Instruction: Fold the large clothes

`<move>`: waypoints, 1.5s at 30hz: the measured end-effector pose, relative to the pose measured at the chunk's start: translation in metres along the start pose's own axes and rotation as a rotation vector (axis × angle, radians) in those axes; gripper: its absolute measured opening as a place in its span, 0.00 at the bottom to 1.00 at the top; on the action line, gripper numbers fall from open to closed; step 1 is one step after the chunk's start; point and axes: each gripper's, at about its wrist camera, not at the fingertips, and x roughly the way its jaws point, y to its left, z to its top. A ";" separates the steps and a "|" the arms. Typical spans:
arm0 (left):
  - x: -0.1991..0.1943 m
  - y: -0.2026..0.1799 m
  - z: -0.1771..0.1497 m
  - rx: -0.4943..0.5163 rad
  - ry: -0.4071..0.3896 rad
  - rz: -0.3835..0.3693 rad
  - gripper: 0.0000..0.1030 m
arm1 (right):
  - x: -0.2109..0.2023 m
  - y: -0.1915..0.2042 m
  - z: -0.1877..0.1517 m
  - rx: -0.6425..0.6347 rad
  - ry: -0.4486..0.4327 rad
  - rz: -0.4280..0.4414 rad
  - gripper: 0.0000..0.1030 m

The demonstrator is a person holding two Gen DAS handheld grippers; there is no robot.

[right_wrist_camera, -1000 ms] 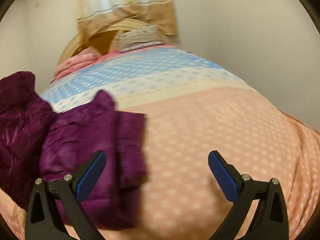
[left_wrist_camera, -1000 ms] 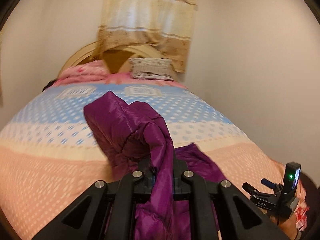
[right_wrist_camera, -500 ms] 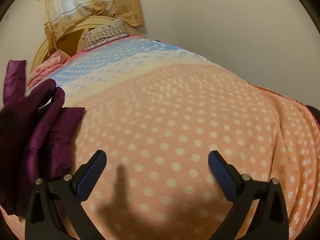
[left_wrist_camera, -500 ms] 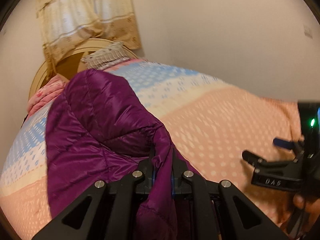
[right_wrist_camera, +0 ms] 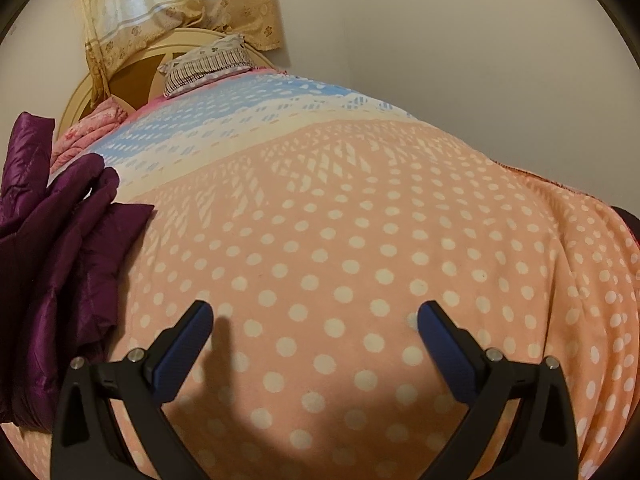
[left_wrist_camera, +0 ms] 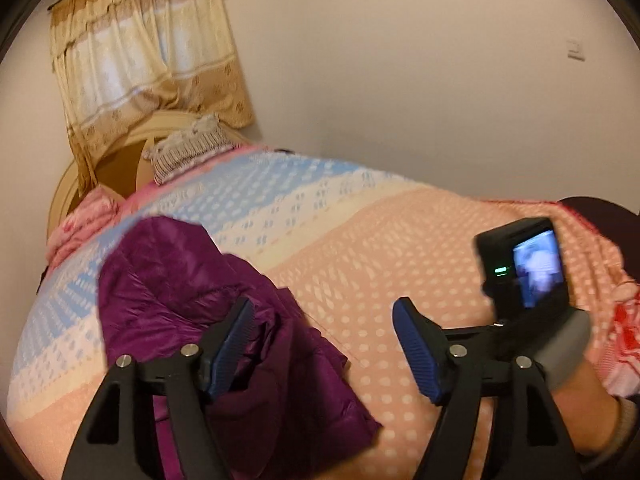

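Purple jacket [left_wrist_camera: 192,304] lies bunched on my polka-dot bedspread [left_wrist_camera: 400,248], at about eight o'clock in the left wrist view and nine o'clock in the right [right_wrist_camera: 60,248]. My left gripper [left_wrist_camera: 322,346] is spread wide, released, above the jacket's edge. My right gripper [right_wrist_camera: 314,344] is likewise released, hovering over bare bedspread [right_wrist_camera: 360,220].

Black angular frames on left gripper [left_wrist_camera: 323,344] and right gripper [right_wrist_camera: 314,340], silver screws, ribbed blue pads [left_wrist_camera: 234,350]; bare forearm skin, grey handle.
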 end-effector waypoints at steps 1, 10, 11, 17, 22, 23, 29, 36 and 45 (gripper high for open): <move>-0.010 0.008 0.002 -0.008 -0.016 0.009 0.72 | 0.000 0.000 0.002 0.003 0.012 0.003 1.00; -0.002 0.174 -0.027 -0.301 0.064 0.358 0.77 | -0.036 0.064 0.054 -0.066 -0.066 0.080 0.82; 0.003 0.193 -0.032 -0.352 0.085 0.387 0.77 | -0.047 0.080 0.066 -0.083 -0.097 0.099 0.82; 0.037 0.261 -0.066 -0.621 0.182 0.409 0.82 | -0.093 0.172 0.112 -0.171 -0.192 0.174 0.83; 0.054 0.272 -0.080 -0.691 0.231 0.365 0.84 | -0.080 0.253 0.124 -0.238 -0.152 0.214 0.84; 0.056 0.274 -0.081 -0.699 0.229 0.365 0.84 | -0.068 0.263 0.123 -0.248 -0.128 0.205 0.84; 0.074 0.280 -0.074 -0.682 0.218 0.369 0.84 | 0.000 0.251 0.105 -0.238 -0.033 0.060 0.77; 0.109 0.256 -0.060 -0.630 0.188 0.327 0.84 | 0.029 0.190 0.085 -0.144 -0.008 0.049 0.78; 0.139 0.223 -0.057 -0.532 0.198 0.308 0.86 | 0.040 0.166 0.066 -0.081 0.005 0.097 0.78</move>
